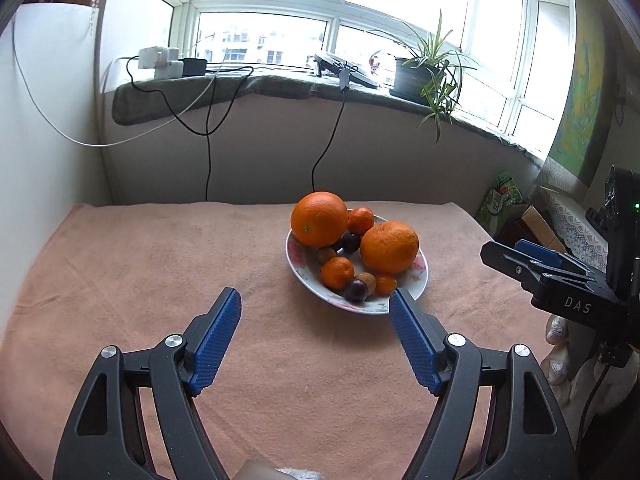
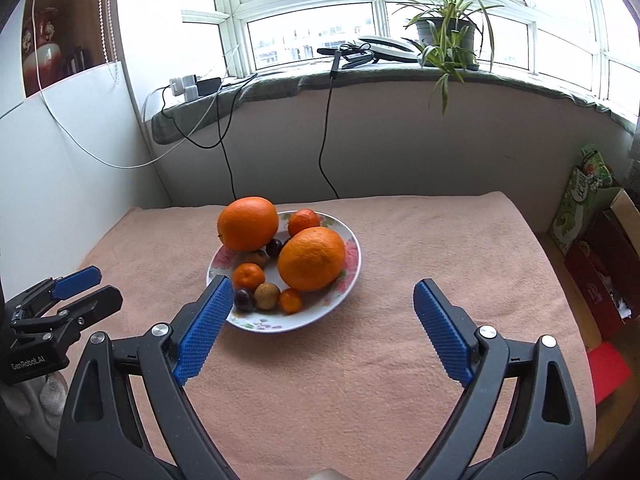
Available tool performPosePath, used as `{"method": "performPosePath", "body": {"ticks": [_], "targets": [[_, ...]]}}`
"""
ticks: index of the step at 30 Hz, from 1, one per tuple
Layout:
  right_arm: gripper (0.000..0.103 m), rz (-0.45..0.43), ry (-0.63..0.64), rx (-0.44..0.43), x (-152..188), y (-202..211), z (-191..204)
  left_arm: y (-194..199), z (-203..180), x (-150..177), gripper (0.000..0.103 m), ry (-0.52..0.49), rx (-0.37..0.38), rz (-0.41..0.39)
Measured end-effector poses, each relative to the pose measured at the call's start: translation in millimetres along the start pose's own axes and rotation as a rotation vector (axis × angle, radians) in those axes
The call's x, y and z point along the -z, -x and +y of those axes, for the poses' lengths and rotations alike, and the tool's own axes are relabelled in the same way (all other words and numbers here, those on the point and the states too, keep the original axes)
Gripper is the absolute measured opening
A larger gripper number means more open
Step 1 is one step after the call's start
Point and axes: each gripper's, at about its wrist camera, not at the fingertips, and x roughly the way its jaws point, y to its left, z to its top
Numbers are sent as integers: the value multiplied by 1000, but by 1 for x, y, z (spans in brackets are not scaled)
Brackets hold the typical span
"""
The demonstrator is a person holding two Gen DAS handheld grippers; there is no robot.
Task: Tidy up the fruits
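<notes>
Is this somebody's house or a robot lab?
Most likely a room in somebody's home. A wide window sill holds a potted plant and chargers, and a floral plate of oranges and small fruit sits on a table covered with a pink towel.

Both wrist views look forward and slightly down over the desk [image 1: 140,264] toward the window [image 2: 320,12]. The left view sits further left. Both share the fruit plate [image 1: 420,280] at mid-distance.
</notes>
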Motion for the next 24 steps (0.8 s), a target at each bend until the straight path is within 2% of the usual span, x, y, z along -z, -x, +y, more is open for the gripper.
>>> {"method": "performPosePath", "body": {"ticks": [6,11,14,24], "targets": [[94,8,-13,44,14,5,-11,3,-3,5,77,-15,-22,7],[94,16,-34,42,18,5,-16,5,-3,7,77,-19,-26,15],[94,15,-35,44,19,5,-16,6,-4,8,82,-22,-25,12],[94,47,-43,16,25,1,-12,7,-4,10,82,-25,-17,18]]}}
